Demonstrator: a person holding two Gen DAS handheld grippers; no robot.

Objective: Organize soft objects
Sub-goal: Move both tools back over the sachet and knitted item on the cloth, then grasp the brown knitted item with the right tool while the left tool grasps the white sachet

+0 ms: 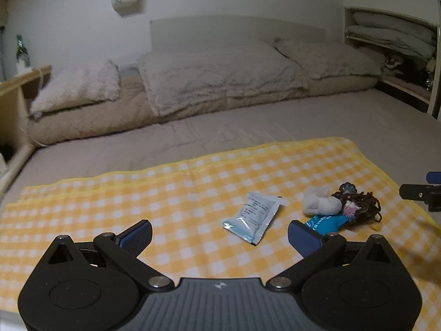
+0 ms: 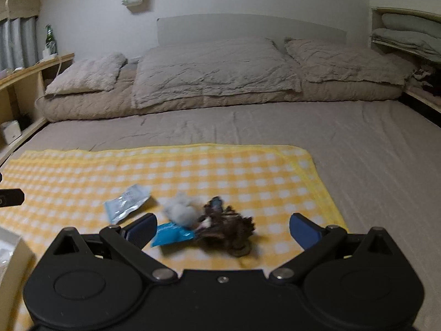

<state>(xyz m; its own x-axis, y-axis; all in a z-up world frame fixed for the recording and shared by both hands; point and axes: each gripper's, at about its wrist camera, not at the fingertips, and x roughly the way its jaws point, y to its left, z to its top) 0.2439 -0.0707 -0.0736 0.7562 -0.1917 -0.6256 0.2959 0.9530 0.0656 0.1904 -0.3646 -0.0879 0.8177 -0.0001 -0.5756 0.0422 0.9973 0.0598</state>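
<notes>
A yellow checked cloth (image 1: 171, 193) (image 2: 220, 171) lies on the bed. On it are a pale blue-white sachet (image 1: 252, 216) (image 2: 126, 202), a small white plush (image 1: 321, 201) (image 2: 180, 209), a blue packet (image 1: 326, 222) (image 2: 171, 233) and a dark brown-haired doll (image 1: 358, 207) (image 2: 226, 223). My left gripper (image 1: 220, 233) is open and empty, just short of the sachet. My right gripper (image 2: 222, 227) is open and empty, with the doll and blue packet between its fingers' line. The right gripper's tip also shows at the right edge of the left wrist view (image 1: 421, 193).
Grey pillows (image 2: 215, 69) and a folded quilt (image 2: 82, 107) lie at the head of the bed. A wooden shelf (image 2: 33, 69) with a green bottle (image 2: 50, 40) stands left. Shelves with bedding (image 2: 408, 33) stand right. A pale box edge (image 2: 11, 253) is at lower left.
</notes>
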